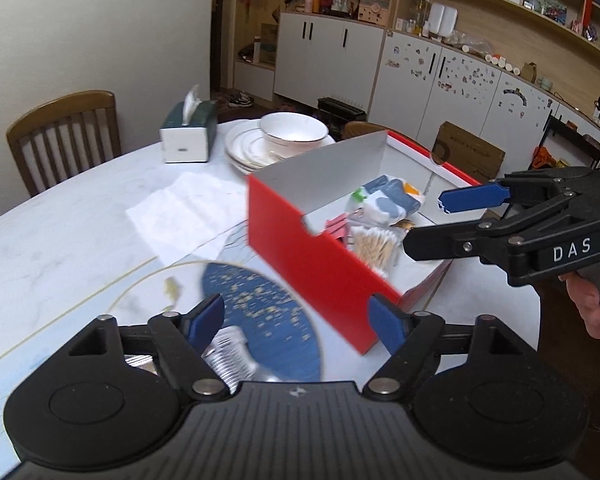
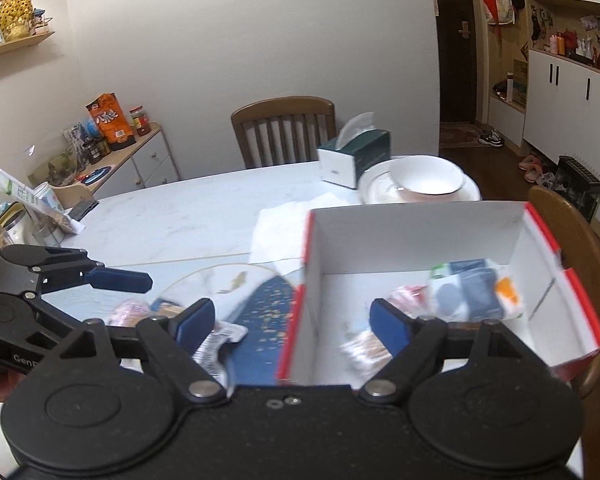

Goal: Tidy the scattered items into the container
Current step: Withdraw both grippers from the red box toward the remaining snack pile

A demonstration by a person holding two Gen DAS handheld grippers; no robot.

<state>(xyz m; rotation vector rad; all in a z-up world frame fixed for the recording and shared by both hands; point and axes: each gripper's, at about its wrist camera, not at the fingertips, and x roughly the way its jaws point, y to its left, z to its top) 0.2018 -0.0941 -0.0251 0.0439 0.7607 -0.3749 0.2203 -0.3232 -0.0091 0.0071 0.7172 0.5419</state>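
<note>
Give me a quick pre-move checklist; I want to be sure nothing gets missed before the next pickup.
1. Left gripper jaws open, nothing held: ok.
2. Right gripper jaws open, nothing held: ok.
3. Red box upright, top open: ok.
4. Cotton swabs and tissue packs inside the box: ok.
5. Foil pill pack on the table, outside the box: not ok.
6. Pink item beside it, too blurred to identify: cannot tell.
</note>
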